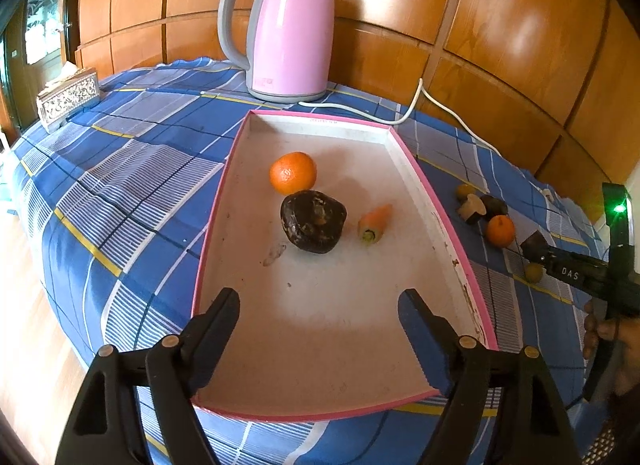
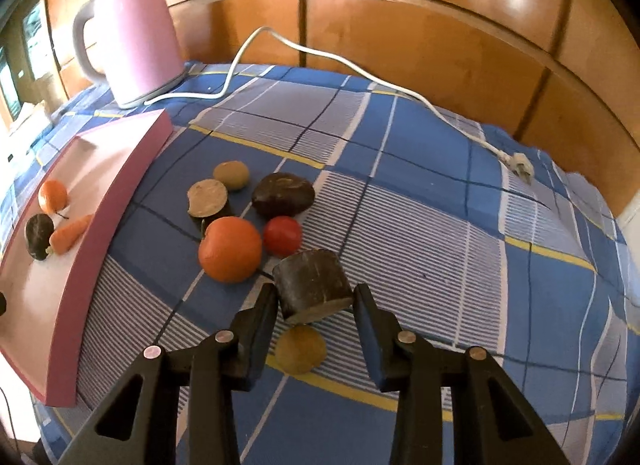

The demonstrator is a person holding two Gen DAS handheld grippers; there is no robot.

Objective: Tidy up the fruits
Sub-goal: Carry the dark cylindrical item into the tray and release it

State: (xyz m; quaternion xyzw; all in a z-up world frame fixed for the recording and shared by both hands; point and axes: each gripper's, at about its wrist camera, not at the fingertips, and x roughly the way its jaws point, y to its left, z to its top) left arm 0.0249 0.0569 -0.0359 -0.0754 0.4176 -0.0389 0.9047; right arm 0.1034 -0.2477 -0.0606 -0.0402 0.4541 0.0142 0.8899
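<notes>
Mid-transfer: my right claw [image 2: 315, 301] pinches the dark cut chunk [image 2: 312, 289] at lower centre, left claw [image 1: 319, 301] spread empty; next, carry it into the pink tray [image 2: 120, 185] at left.

The kettle [image 1: 288, 33] is pink, the cloth [image 2: 400, 205] is blue checks with yellow lines, the tray [image 1: 420, 173] is pink-edged.

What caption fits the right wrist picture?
Right gripper holding a dark brown chunk above the checked cloth, beside loose fruits.
</notes>
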